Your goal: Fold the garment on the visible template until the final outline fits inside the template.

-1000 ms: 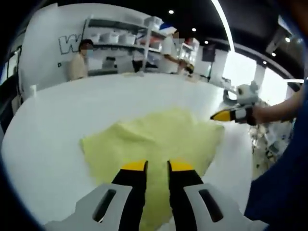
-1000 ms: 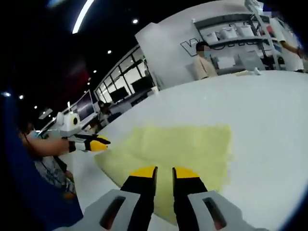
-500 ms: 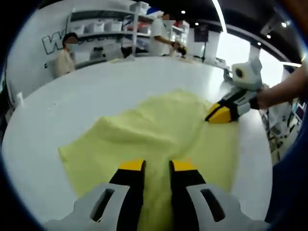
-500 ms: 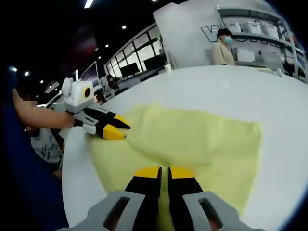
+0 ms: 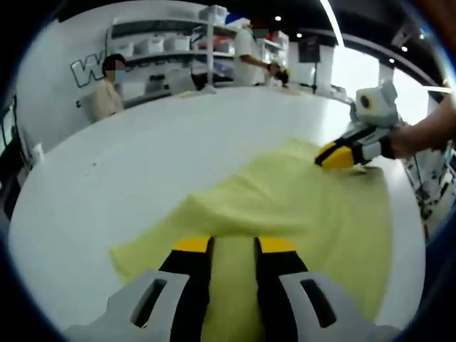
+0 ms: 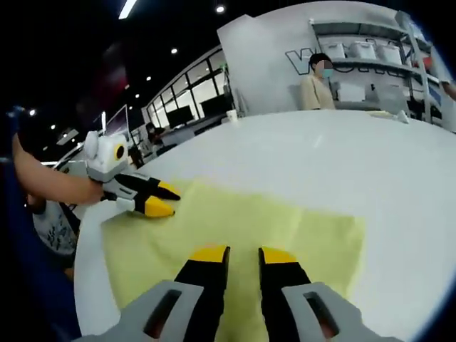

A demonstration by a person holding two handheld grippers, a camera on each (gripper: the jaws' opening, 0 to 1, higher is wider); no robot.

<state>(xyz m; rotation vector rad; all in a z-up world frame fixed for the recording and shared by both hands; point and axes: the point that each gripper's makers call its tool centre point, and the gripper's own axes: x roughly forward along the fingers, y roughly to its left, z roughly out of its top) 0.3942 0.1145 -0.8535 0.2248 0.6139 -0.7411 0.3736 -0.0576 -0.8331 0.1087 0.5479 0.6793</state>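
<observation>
Garment (image 5: 285, 206) lay spread under both grippers for folding; left gripper (image 5: 234, 246) and right gripper (image 6: 242, 255) hovered slightly parted, gripping nothing.

The garment (image 5: 285, 206) runs under the left gripper's jaws; its near edge is hidden.

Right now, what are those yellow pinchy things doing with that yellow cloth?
A person is holding a two-jaw gripper in each hand over a pale yellow cloth garment spread on a big white round table. The left gripper and the right gripper both hover low over the cloth with their yellow-tipped jaws slightly apart, gripping nothing. The cloth lies mostly flat, with one soft ridge across it, so the folding is not finished.
</observation>
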